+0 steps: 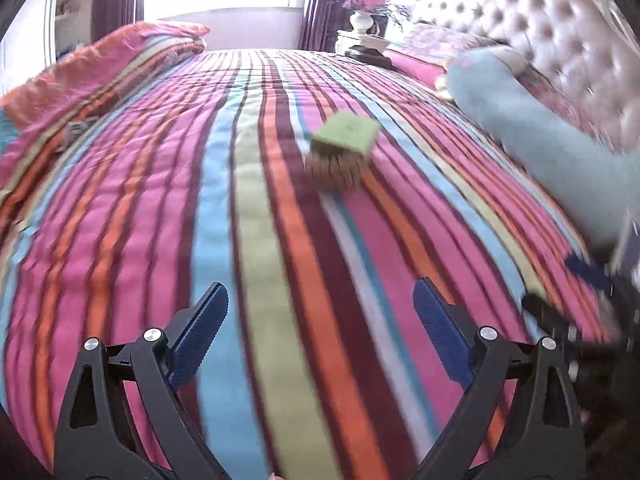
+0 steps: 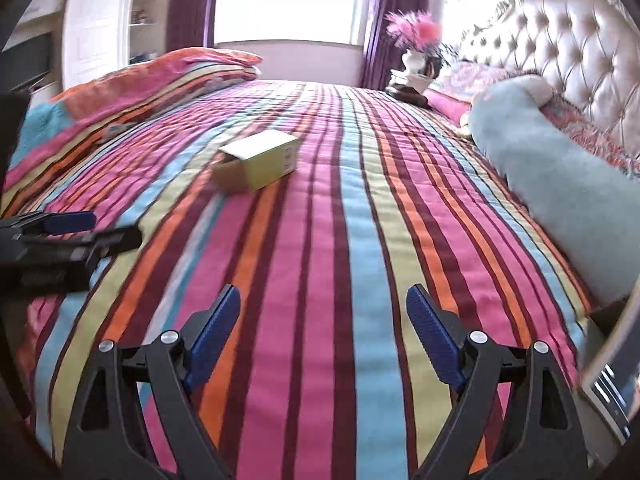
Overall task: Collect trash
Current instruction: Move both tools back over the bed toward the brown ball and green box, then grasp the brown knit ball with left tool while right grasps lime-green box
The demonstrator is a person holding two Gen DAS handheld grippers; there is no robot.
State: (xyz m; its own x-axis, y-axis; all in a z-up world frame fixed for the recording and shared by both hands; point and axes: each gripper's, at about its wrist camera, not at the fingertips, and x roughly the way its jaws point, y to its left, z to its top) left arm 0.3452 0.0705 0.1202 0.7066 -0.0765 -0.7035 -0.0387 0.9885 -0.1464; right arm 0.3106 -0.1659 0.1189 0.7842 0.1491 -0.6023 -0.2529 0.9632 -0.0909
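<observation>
A striped bedspread (image 2: 328,208) in pink, orange, blue and maroon spreads beneath and ahead of the jaws. Far ahead to the left lies a folded striped pillow (image 2: 188,68). To the right of the jaws runs a long pale-blue bolster (image 2: 560,160), and behind it rises a tufted headboard (image 2: 580,48). Far ahead and right of centre, a white vase of pink flowers (image 2: 416,40) stands near purple curtains (image 2: 192,4) that frame a bright window (image 2: 288,0).
</observation>
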